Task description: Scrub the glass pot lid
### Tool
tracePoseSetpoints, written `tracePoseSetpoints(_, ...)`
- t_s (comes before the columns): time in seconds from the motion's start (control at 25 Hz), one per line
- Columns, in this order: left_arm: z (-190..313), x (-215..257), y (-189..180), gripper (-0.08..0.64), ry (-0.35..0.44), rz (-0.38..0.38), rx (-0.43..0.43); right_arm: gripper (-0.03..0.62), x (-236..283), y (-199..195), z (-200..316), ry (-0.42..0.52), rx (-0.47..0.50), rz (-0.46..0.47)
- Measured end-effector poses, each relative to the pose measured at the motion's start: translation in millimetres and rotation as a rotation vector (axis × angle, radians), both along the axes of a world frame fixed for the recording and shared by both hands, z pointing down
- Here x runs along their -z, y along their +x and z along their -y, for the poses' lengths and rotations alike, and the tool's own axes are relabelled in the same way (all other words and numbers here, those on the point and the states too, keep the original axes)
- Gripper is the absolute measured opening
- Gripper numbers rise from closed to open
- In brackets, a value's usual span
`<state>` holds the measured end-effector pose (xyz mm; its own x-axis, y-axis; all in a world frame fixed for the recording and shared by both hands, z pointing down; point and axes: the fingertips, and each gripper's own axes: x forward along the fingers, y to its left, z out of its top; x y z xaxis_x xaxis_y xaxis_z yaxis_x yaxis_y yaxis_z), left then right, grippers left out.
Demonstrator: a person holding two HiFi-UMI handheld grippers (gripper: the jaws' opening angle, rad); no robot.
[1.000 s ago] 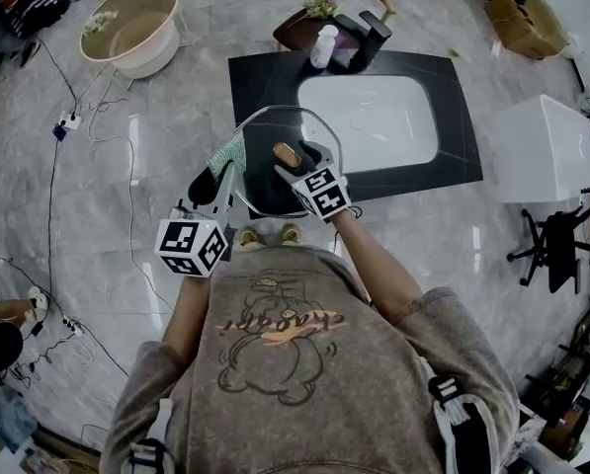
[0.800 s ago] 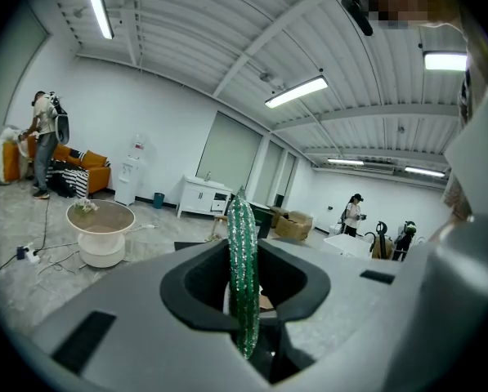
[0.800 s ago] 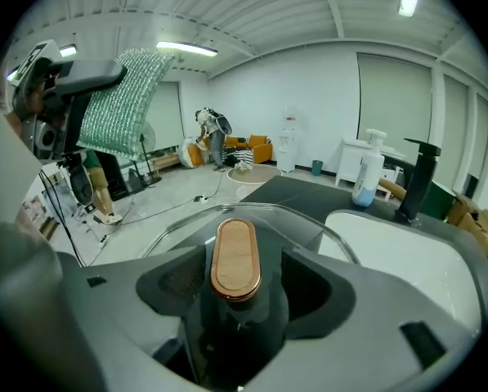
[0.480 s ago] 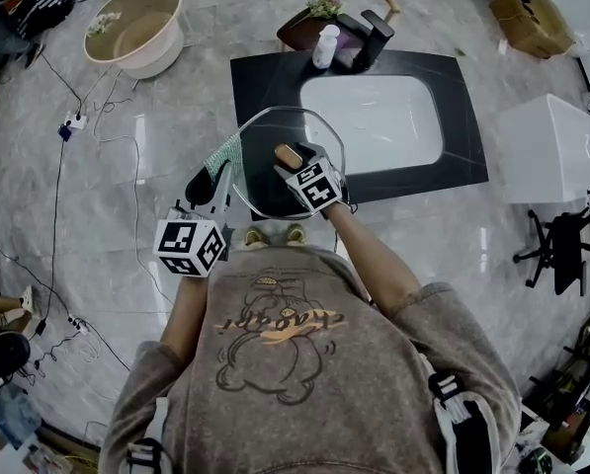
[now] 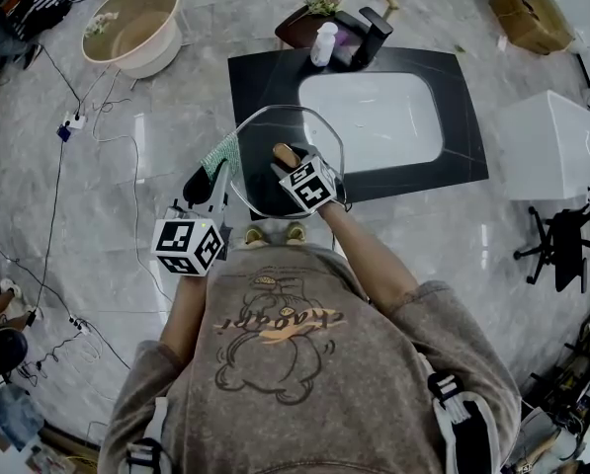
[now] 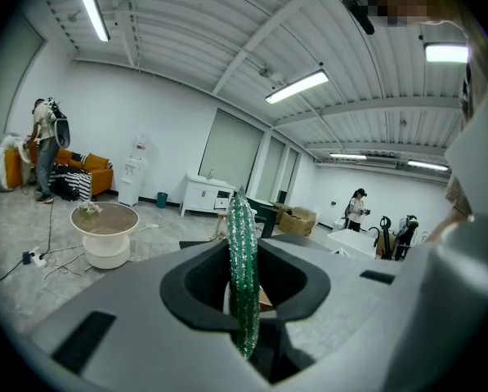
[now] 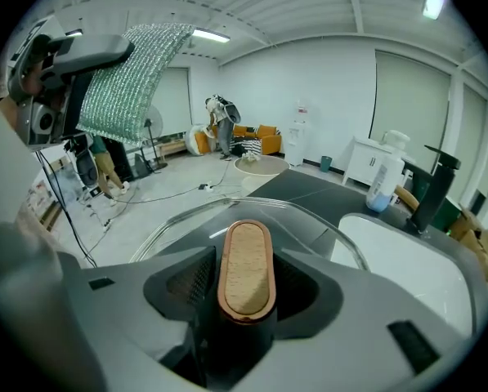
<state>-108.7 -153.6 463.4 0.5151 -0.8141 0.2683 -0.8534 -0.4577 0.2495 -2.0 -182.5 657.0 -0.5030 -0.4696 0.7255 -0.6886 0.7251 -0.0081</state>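
My right gripper (image 7: 245,305) has just been closing its jaws, and they now pinch the wooden knob (image 7: 245,268), set fairly wide around it. My left gripper (image 6: 245,296) is clamped tight on the green scourer (image 6: 242,227). I can't read the sweatshirt (image 5: 285,344) script. In the head view the lid (image 5: 260,136) sits mid-frame, under the right jaws, with the scourer just beside its left rim.
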Motion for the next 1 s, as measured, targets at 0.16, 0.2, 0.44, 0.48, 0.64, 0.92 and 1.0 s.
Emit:
tracePoseSetpoints(0.16, -0.6, -1.9, 1.7, 0.087, -0.005, -0.007, -0.002, 0.227, -0.3, -0.6, 1.3, -0.005, -0.008, -0.005)
tracePoseSetpoints(0.2, -0.6, -2.1, 2.2, 0.087, -0.005, -0.008, -0.003, 0.224, -0.7, 0.4, 2.5, -0.003, -0.017, 0.006)
tracePoseSetpoints(0.44, -0.6, -2.5, -0.3, 0.087, -0.006, -0.014, 0.002, 0.183, -1.8, 1.6, 6.5, 0.011, -0.039, 0.031)
tracePoseSetpoints(0.48, -0.9, -2.5, -0.6, 0.087, -0.006, -0.016, 0.003, 0.183, -1.7, 1.8, 6.7, 0.013, -0.040, 0.032)
tracePoseSetpoints(0.64, -1.9, 0.1, -3.9, 0.087, 0.000, -0.021, 0.010, 0.181, -1.8, 2.1, 9.1, 0.022, -0.043, 0.034)
tracePoseSetpoints(0.92, -0.1, 14.8, -17.7, 0.087, 0.035, -0.020, 0.028, 0.181, 22.2, 8.0, 7.9, 0.049, -0.066, 0.043)
tracePoseSetpoints(1.0, 1.0, 18.8, -19.5, 0.087, 0.043, -0.023, 0.028, 0.181, 42.0, 9.6, 8.2, 0.061, -0.071, 0.055)
